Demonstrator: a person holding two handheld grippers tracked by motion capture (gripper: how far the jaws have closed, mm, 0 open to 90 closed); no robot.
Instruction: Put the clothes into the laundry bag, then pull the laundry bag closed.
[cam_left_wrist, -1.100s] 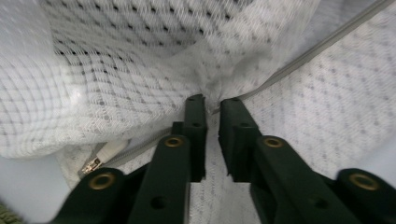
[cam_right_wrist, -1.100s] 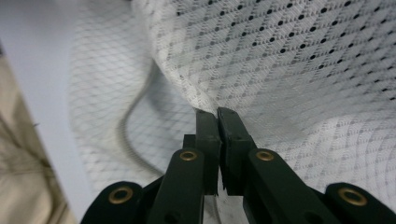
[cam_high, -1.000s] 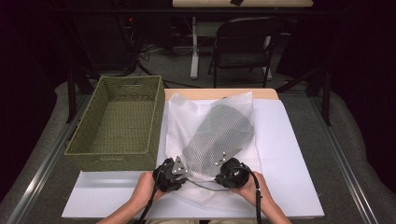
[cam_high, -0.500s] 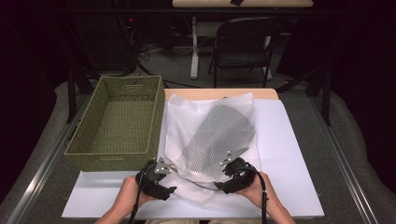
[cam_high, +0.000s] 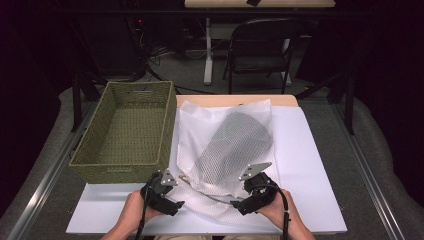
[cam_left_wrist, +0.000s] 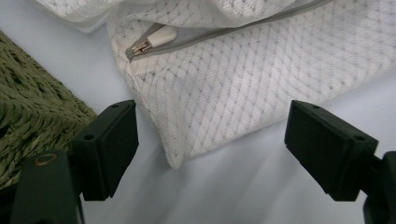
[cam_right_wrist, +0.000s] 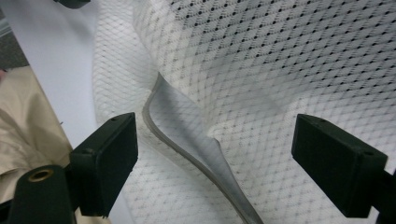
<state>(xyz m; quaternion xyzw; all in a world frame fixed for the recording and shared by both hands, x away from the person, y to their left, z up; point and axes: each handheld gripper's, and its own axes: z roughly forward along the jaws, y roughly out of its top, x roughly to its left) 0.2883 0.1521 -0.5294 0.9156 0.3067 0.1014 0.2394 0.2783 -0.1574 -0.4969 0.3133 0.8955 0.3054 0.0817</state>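
A white mesh bag (cam_high: 200, 125) lies on the white table cover (cam_high: 310, 165) with a dark garment (cam_high: 235, 145) inside it. At the bag's near left corner is my left gripper (cam_high: 174, 194). Its jaws have just been opening, and in the left gripper view the left gripper (cam_left_wrist: 212, 140) stands open around the bag's corner (cam_left_wrist: 224, 88), just below the zipper pull (cam_left_wrist: 152, 41), with the pads clear of the mesh. My right gripper (cam_high: 242, 199) is at the near right edge. Its jaws too have just been opening, so the right gripper (cam_right_wrist: 215, 154) is wide open over the grey zipper band (cam_right_wrist: 187, 135).
An empty green woven basket (cam_high: 125, 165) stands at the left of the bag, its corner (cam_left_wrist: 28, 121) close to my left jaw. Beyond the table stand a folding chair (cam_high: 260, 45) and cables on the floor. The person's beige trousers (cam_right_wrist: 23, 121) show past the table's near edge.
Both grippers have opened and let go of the bag's near edge. The left gripper has drawn left and the right one slightly right and toward the near edge.
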